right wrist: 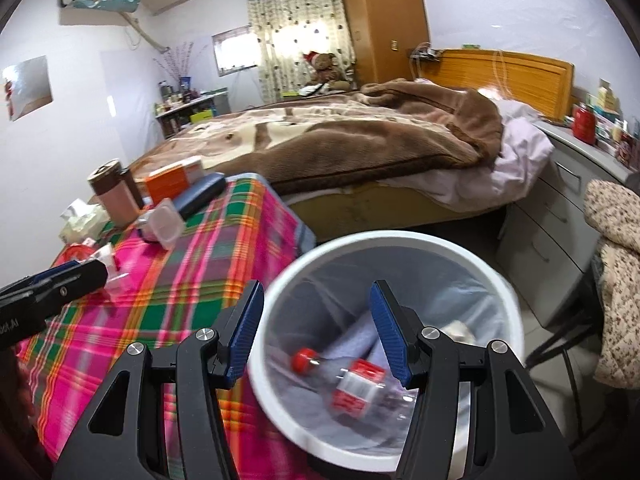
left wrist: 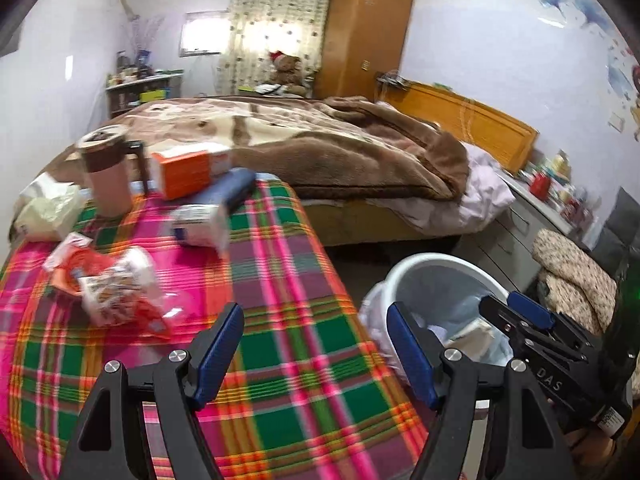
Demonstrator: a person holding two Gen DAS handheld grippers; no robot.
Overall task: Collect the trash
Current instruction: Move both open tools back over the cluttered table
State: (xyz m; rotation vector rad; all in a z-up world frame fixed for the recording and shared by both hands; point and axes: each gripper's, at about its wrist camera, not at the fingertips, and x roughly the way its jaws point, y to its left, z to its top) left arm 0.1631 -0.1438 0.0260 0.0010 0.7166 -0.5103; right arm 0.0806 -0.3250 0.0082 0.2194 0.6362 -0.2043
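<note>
Trash sits in two places in this bedroom: a clear plastic bottle (right wrist: 352, 384) with a red cap and red label lies at the bottom of the white lined bin (right wrist: 516, 312), which stands on the floor beside the tabletop (left wrist: 288, 344) draped in pink-and-green plaid, while crumpled red-and-white wrappers (left wrist: 108, 288) lie on the cloth near its left edge. The right tool (right wrist: 316, 336) hangs above the bin's mouth, jaws apart and empty, the bottle showing between its blue pads. The left tool (left wrist: 316, 356) is over the tabletop's edge, jaws likewise spread with nothing between them. Farther back on the cloth stand a pinkish tumbler (left wrist: 106, 172) with a brown lid, an orange box (left wrist: 186, 172), a dark blue case (left wrist: 236, 188), a white-and-blue pack (left wrist: 202, 226) and a pale crumpled bag (left wrist: 46, 208). Behind the tabletop, a brown blanket (left wrist: 340, 148) covers the bed.
</note>
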